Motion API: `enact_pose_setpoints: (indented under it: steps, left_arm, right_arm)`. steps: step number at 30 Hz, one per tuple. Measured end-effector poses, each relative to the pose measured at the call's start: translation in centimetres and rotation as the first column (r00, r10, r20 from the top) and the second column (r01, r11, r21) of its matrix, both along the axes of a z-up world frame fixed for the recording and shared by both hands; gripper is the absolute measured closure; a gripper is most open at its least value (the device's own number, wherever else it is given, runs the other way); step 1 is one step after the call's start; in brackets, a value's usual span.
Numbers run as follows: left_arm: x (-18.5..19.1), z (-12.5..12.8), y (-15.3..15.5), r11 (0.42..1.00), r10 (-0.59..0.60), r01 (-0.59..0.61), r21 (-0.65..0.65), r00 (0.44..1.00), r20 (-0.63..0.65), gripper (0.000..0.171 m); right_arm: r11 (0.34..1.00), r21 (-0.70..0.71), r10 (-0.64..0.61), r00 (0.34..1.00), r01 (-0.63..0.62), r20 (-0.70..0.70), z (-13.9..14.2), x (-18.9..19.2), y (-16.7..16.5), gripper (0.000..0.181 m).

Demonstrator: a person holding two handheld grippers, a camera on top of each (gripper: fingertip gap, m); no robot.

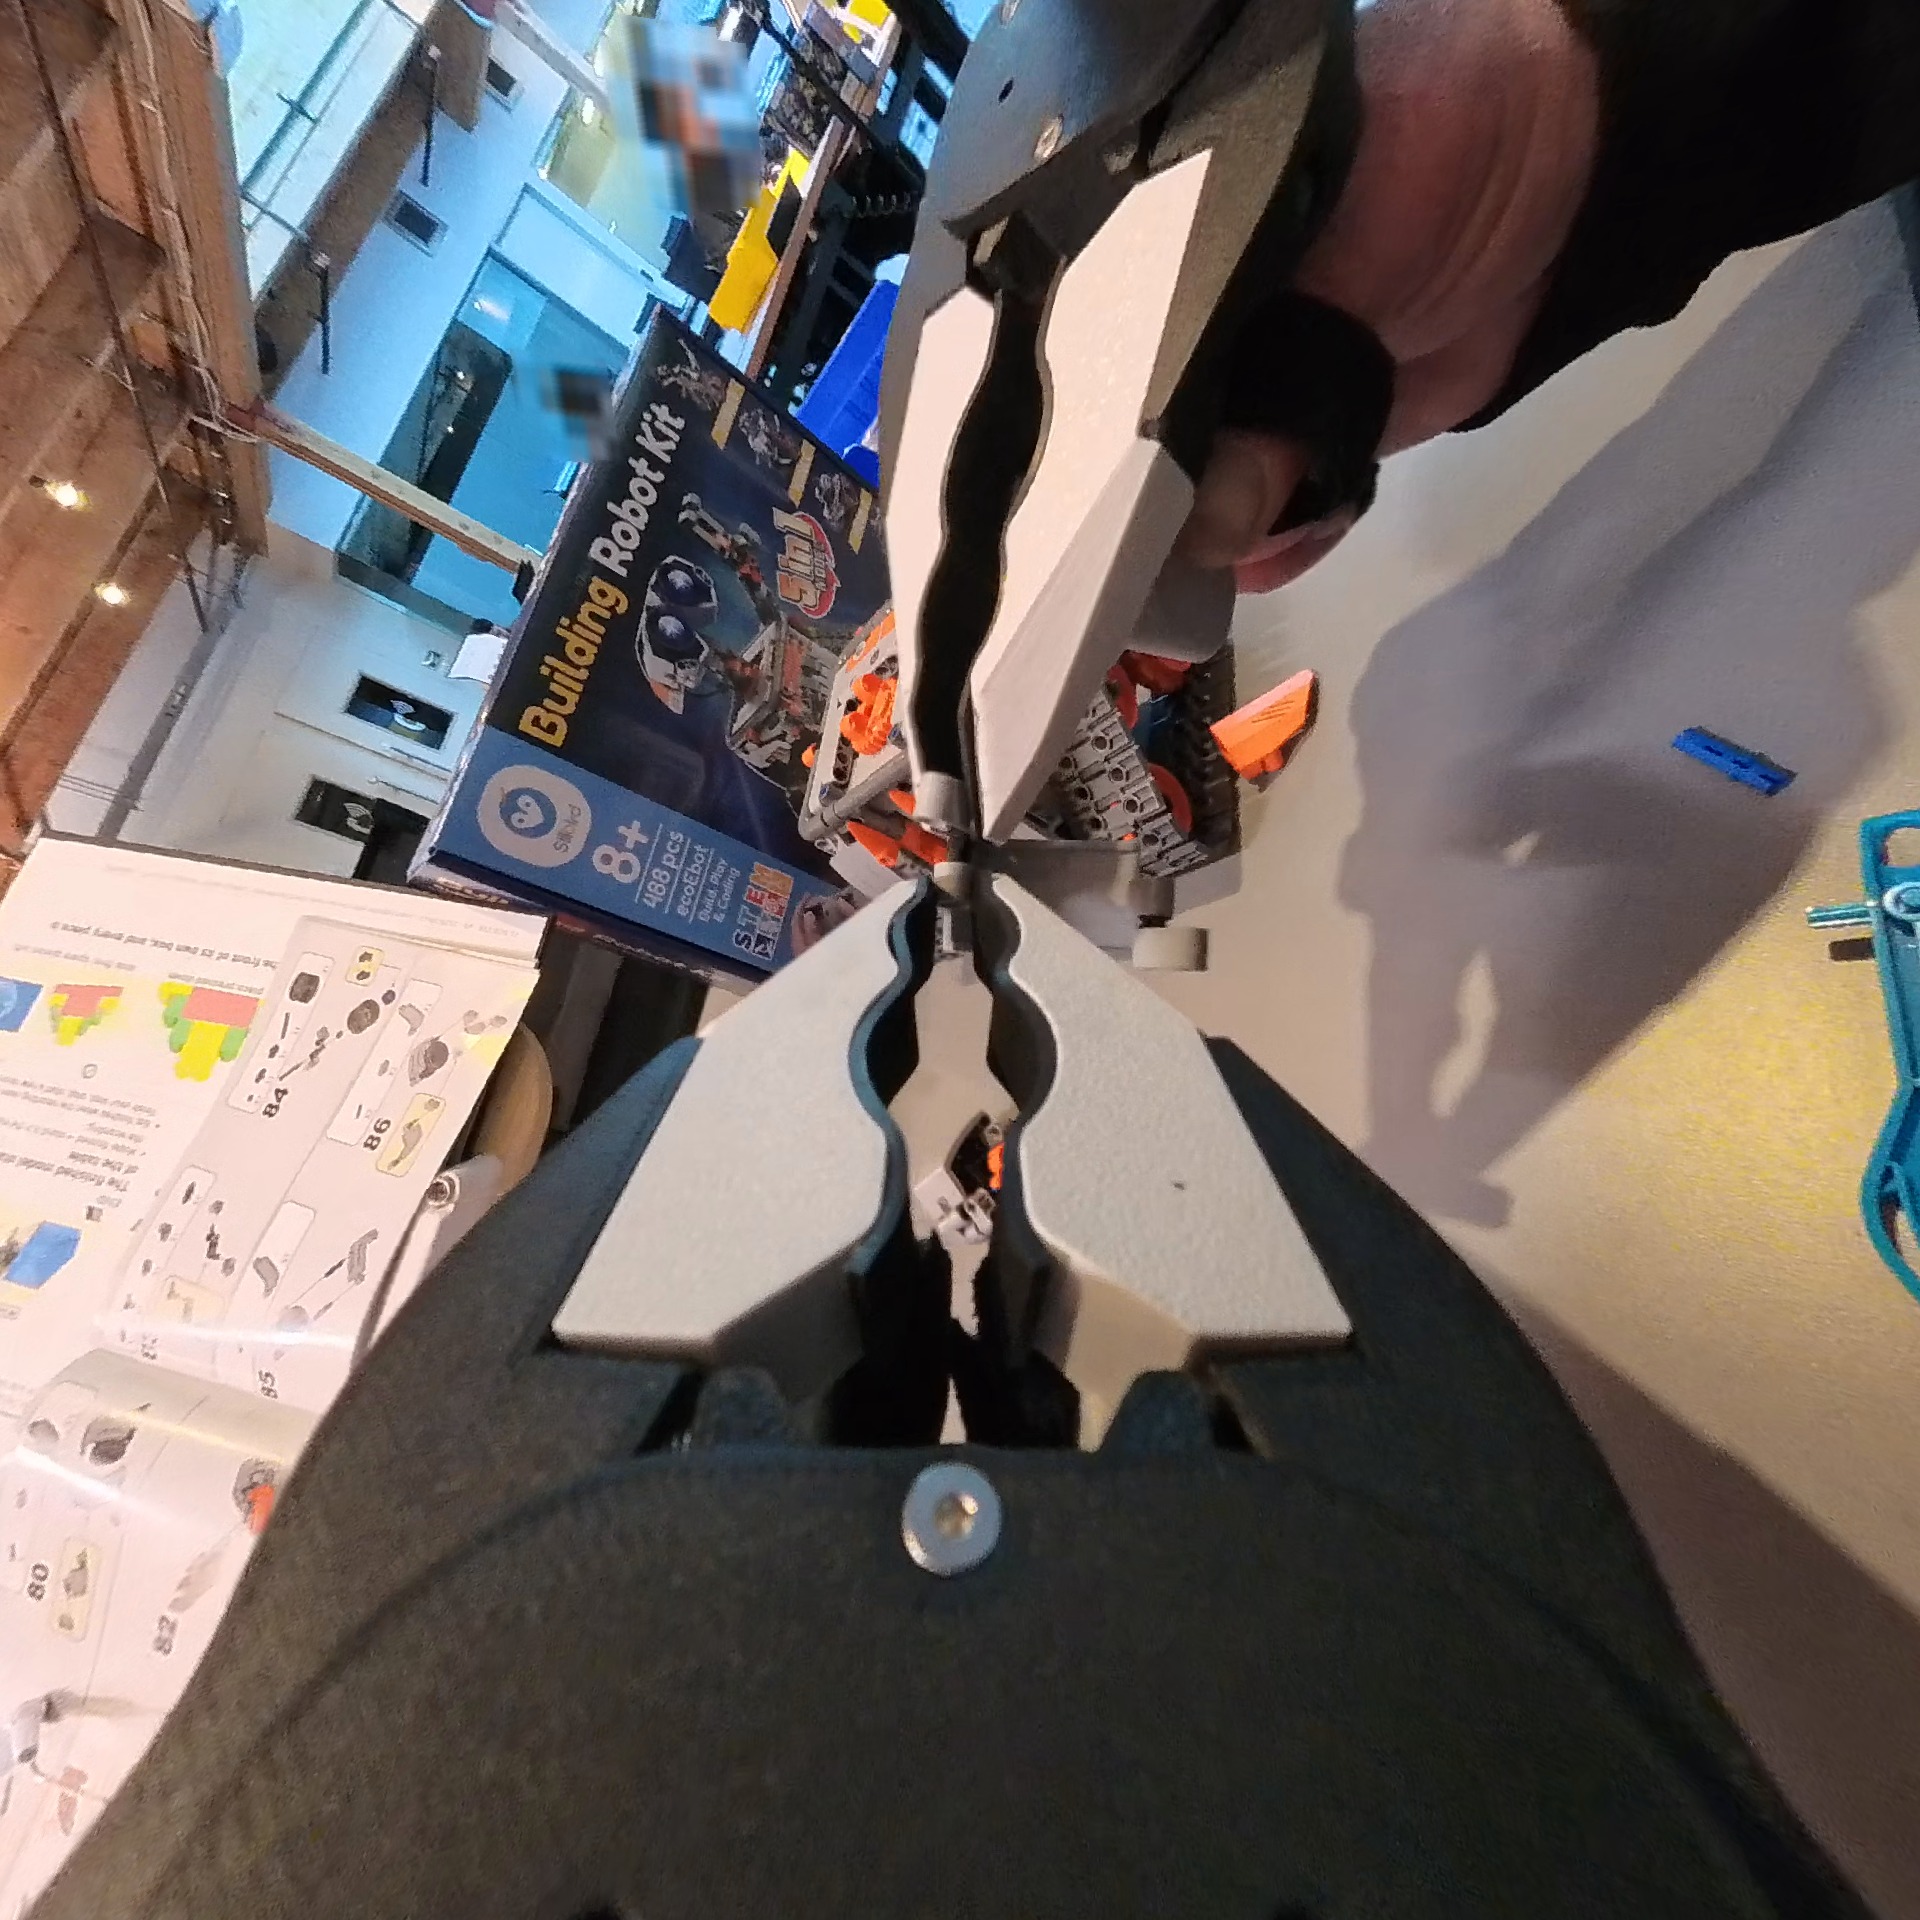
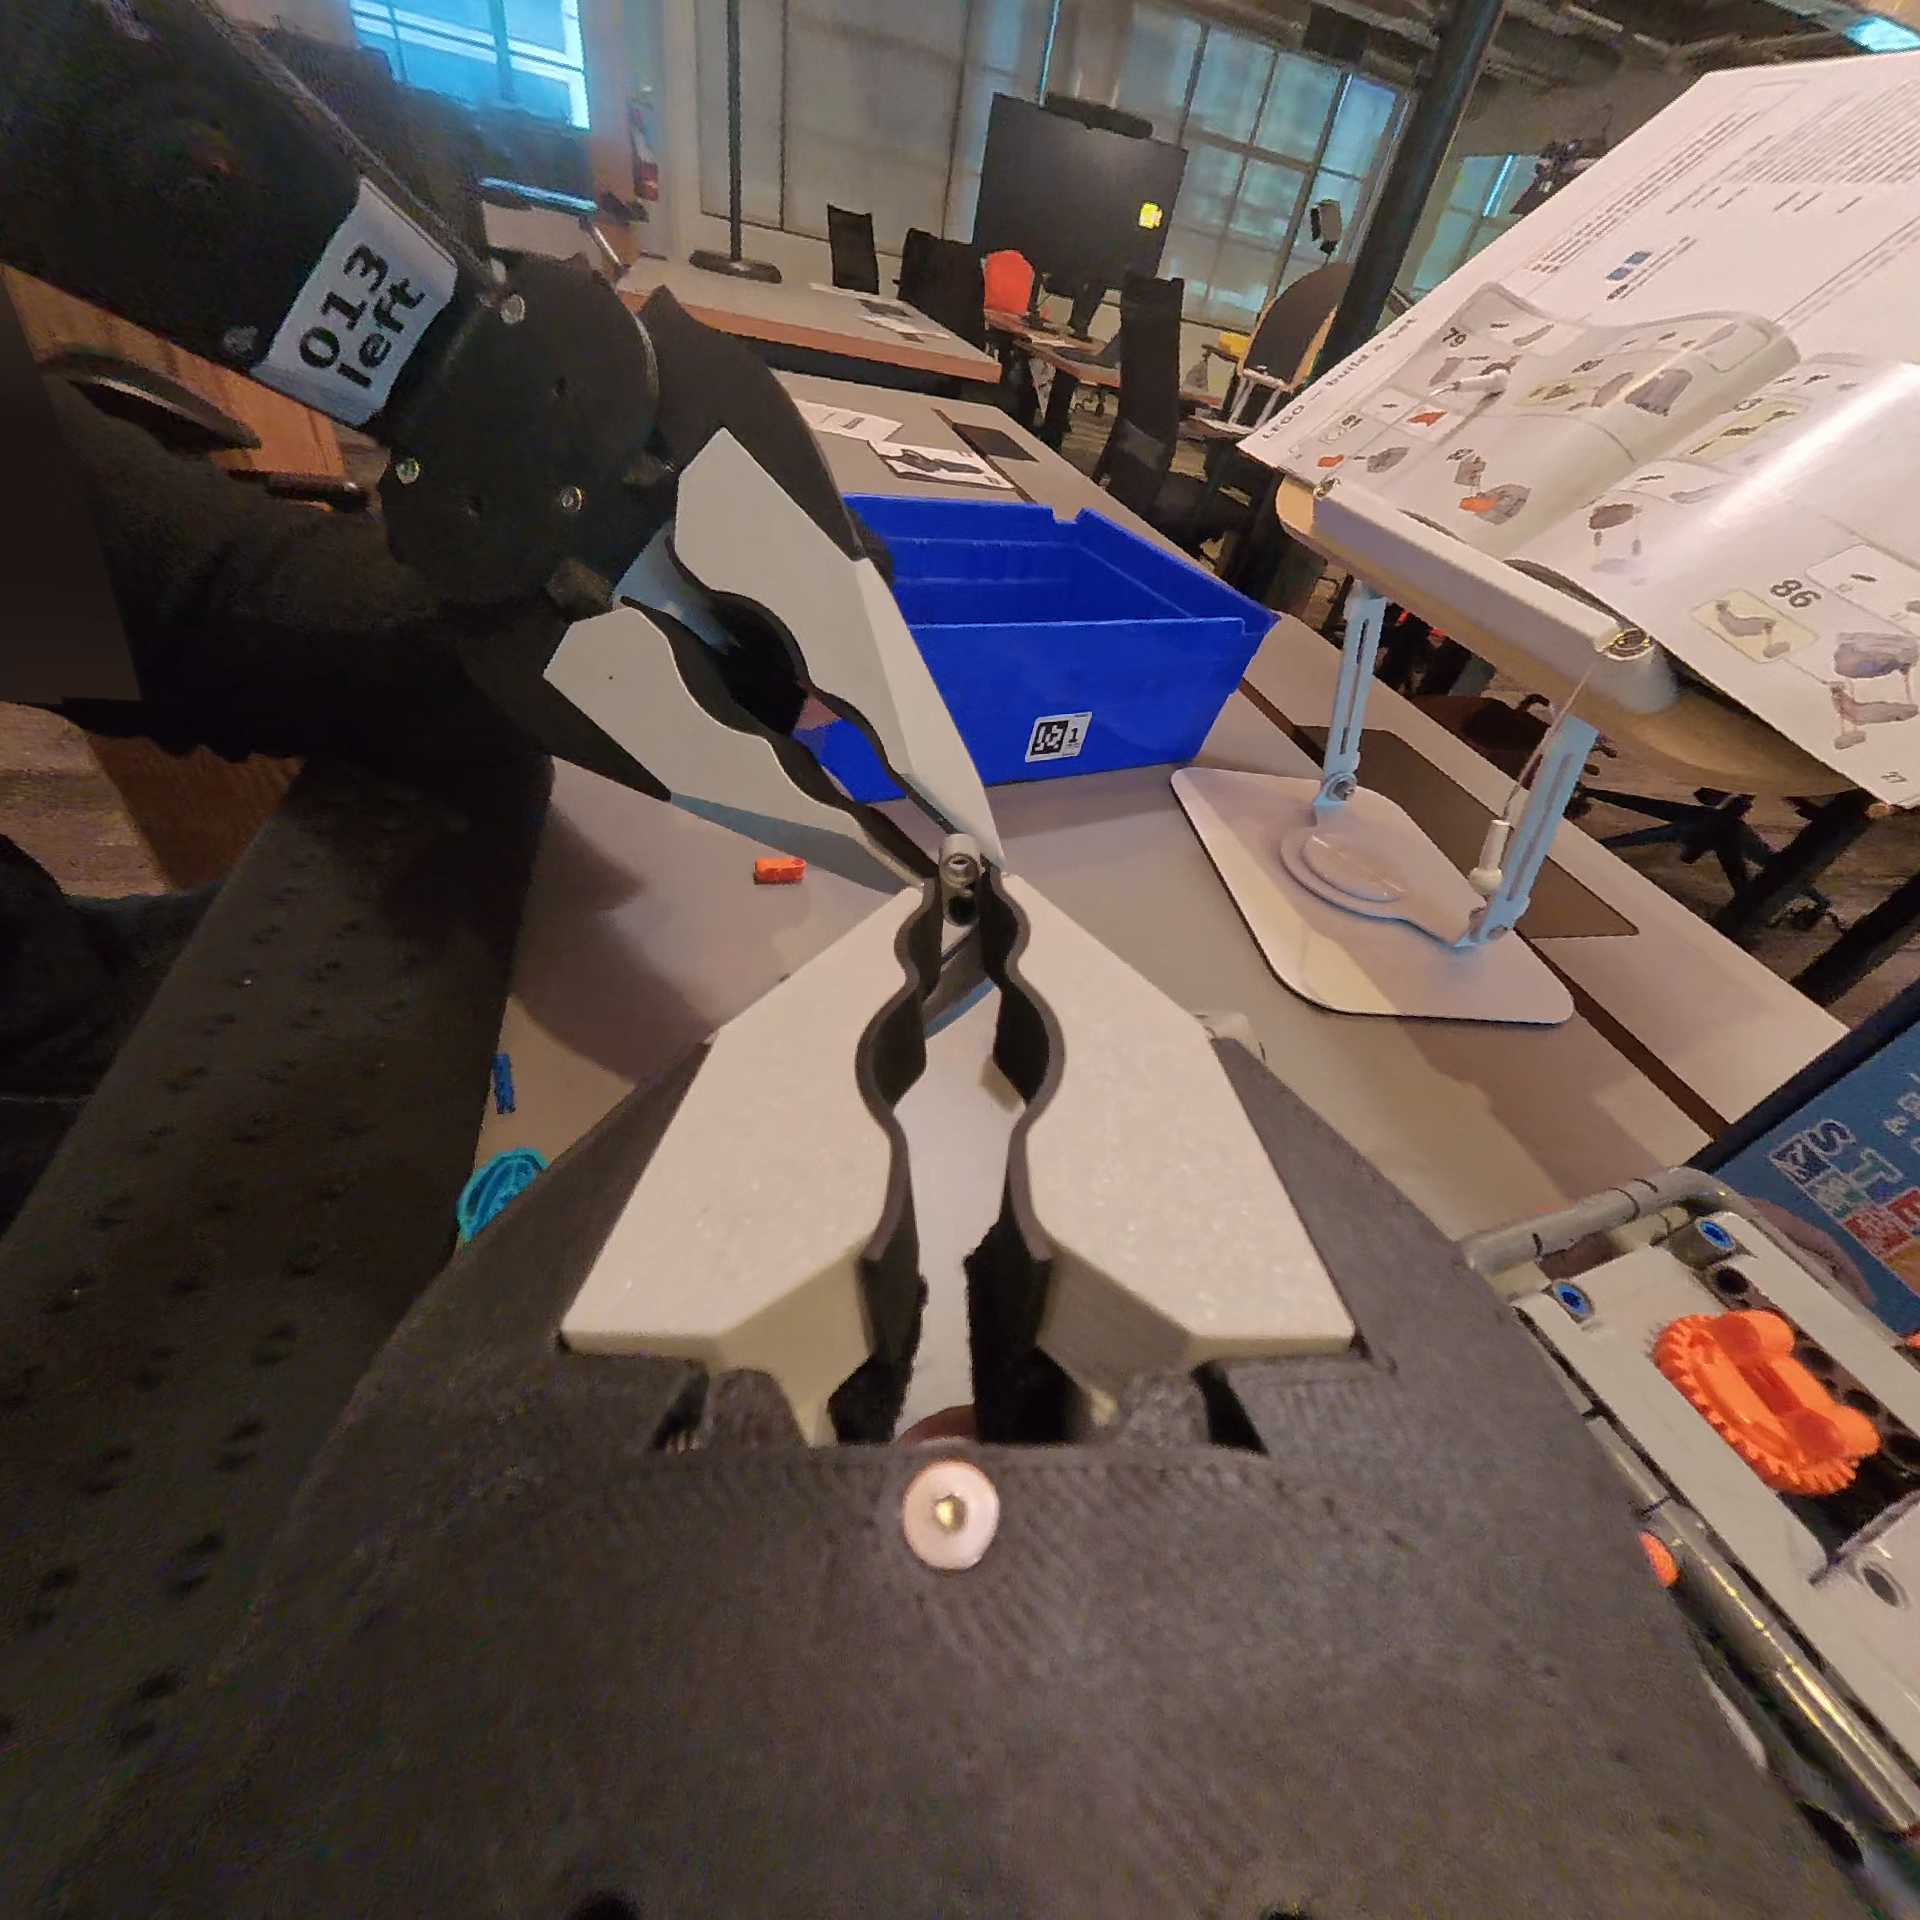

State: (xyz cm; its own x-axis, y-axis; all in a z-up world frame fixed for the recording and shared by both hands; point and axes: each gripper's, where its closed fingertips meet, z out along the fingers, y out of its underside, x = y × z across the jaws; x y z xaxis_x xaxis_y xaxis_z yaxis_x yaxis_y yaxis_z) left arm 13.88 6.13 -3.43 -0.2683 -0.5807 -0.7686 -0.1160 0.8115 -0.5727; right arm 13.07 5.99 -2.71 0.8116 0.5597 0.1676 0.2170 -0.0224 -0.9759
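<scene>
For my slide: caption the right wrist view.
Two grippers meet tip to tip on a small grey pin above the table.

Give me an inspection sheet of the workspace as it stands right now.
Surface: pale table, mostly bare.
Job's things: small grey and black pin pinched between both gripper tips; grey and orange brick model behind.
Clutter: loose blue piece, small orange piece, teal part, blue bin, kit box.
Grippers: left gripper shut on pin; right gripper shut on pin, tip to tip.
Cables: nothing seen.
Surroundings: instruction booklet on white stand; desks and chairs beyond.
</scene>
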Motion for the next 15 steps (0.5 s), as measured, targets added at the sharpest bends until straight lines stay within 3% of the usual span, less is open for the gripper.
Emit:
enact_pose_setpoints:
  steps: [4, 6, 11, 15]
  left_arm:
    - [-0.2, -0.2, -0.7, 0.999, -0.032, 0.032, 0.036, 0.999, 0.003, 0.169]
    - [-0.1, -0.4, -0.6, 0.993, -0.004, 0.003, 0.119, 1.0, 0.009, 0.169]
    - [0.3, -1.4, -0.3, 0.983, 0.031, -0.029, 0.184, 0.999, -0.01, 0.17]
    - [0.6, -1.6, 0.2, 0.99, 0.038, -0.032, 0.136, 0.998, -0.04, 0.168]
  right_arm:
    - [0.999, -0.024, 0.03, 1.0, -0.029, 0.009, -0.2, -0.4, -0.2, 0.178]
    - [0.999, -0.047, 0.029, 0.999, -0.028, 0.023, -0.5, -0.4, -0.3, 0.177]
    - [0.993, -0.121, 0.009, 1.0, -0.009, -0.003, -1.6, -0.1, 0.2, 0.177]
    - [0.991, -0.133, -0.01, 1.0, 0.006, -0.026, -1.6, 0.3, 0.5, 0.176]
